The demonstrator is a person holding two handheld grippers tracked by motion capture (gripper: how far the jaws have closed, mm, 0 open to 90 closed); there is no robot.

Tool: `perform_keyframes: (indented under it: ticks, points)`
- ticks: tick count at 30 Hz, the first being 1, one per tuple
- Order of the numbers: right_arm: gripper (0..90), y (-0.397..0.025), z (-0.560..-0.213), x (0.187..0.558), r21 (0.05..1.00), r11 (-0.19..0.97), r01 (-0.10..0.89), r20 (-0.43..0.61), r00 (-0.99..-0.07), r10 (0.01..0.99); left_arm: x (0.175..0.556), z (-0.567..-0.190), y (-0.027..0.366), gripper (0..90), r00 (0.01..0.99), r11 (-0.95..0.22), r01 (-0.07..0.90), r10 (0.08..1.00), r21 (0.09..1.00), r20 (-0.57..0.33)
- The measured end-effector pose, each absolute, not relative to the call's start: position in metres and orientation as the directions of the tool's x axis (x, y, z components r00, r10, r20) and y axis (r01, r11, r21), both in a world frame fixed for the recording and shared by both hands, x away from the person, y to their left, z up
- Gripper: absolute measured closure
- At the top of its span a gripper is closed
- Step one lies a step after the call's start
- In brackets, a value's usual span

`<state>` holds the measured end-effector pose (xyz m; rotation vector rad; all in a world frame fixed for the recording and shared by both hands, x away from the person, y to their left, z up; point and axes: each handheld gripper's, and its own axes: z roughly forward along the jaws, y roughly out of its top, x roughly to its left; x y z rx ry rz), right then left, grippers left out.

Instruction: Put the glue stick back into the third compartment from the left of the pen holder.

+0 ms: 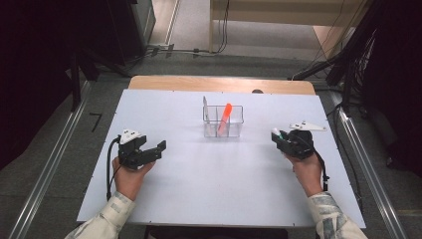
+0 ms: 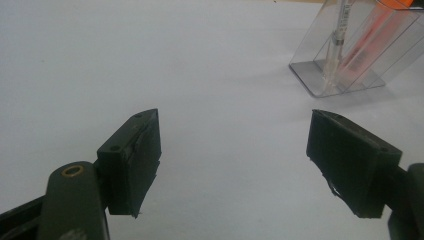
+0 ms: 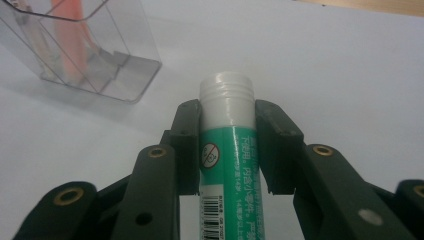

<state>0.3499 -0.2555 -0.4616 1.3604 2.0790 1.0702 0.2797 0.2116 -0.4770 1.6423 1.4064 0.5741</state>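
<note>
A clear plastic organizer box [image 1: 223,122] stands at the middle back of the white table, holding an orange marker [image 1: 225,117] and a thin pen [image 2: 334,47]. My right gripper [image 1: 280,139] is at the right of the table, shut on a green and white glue stick [image 3: 229,145] whose white threaded end pokes out past the jaws. The organizer box [image 3: 95,52] lies ahead and left of it. My left gripper [image 1: 158,148] rests at the left of the table, jaws wide apart with nothing between them [image 2: 234,160]; the organizer box [image 2: 357,50] is ahead to its right.
The white table [image 1: 219,189] ends in a wooden strip [image 1: 221,83] at the far side. Beyond are grey floor, cables and dark equipment. Metal rails run along both sides of the table.
</note>
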Motion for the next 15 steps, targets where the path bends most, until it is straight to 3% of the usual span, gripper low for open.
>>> perform_keyframes:
  ticks: [15]
  points:
    - [63.1, -0.228, -0.447, 0.36, 0.818, 0.208, 0.537, 0.086, -0.472, 0.878, 0.28, -0.477, 0.212, 22.1, 0.25, 0.019, 0.547, 0.95, 0.837, -0.185]
